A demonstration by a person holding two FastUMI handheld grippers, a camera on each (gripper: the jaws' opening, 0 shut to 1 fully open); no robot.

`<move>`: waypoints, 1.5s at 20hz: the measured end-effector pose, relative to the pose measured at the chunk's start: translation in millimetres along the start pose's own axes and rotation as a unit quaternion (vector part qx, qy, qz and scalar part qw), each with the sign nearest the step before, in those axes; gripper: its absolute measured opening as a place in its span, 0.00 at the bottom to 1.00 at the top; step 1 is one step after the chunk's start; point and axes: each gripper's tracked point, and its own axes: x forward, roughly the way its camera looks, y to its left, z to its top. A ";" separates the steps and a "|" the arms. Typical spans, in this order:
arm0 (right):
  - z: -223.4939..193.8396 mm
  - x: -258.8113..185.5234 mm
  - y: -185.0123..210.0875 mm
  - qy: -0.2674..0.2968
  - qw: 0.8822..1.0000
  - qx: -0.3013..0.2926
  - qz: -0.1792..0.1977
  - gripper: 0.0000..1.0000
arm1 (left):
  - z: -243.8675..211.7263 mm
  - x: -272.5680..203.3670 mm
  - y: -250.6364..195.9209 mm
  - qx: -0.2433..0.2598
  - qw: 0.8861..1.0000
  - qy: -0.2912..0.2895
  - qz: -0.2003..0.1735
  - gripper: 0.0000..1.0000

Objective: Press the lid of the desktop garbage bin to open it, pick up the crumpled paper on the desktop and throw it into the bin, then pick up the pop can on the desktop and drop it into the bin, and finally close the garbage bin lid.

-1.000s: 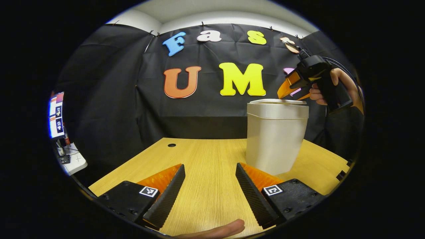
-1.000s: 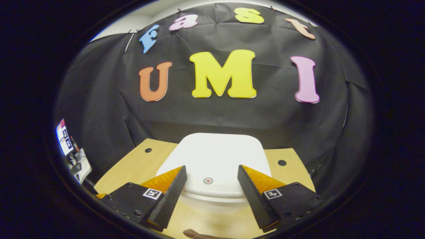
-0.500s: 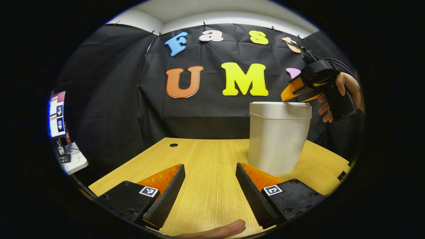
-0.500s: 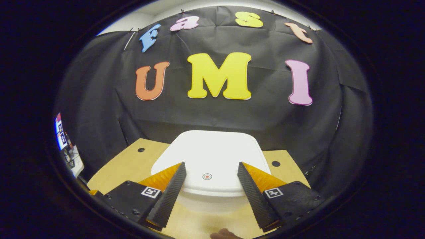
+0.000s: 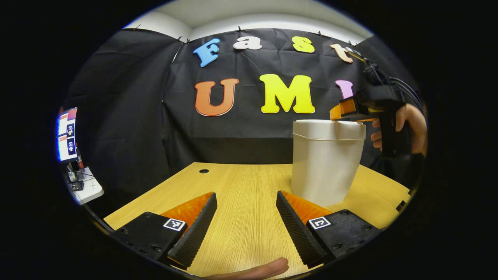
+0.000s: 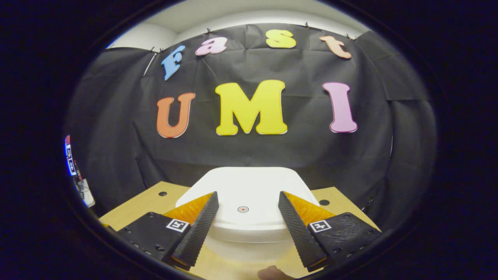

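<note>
In the left gripper view, the garbage bin (image 5: pixel 326 163) is standing upright at right of centre on the counter (image 5: pixel 241 194), long axis vertical, its lid (image 5: pixel 328 123) lying flat and shut. The right tongs (image 5: pixel 344 112) are hovering level at the lid's upper right, held by a hand (image 5: pixel 408 128). The left tongs (image 5: pixel 246 217) are gaping wide over bare wood, holding nothing. In the right gripper view, the right tongs (image 6: pixel 248 217) are spread wide above the lid (image 6: pixel 249 190), its 1 red target mark (image 6: pixel 242 209) sitting between the 2 fingers.

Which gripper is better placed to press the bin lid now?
Right. The right gripper hovers open just above the closed lid, its fingers flanking the red target mark. The left gripper sits low over the table, beside the bin.
</note>
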 end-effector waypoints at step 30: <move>-75.1 -208.7 -64.0 -0.052 0.995 -0.076 0.040 0.92 | 50.1 -50.1 -40.3 0.032 0.996 -0.077 0.033 0.98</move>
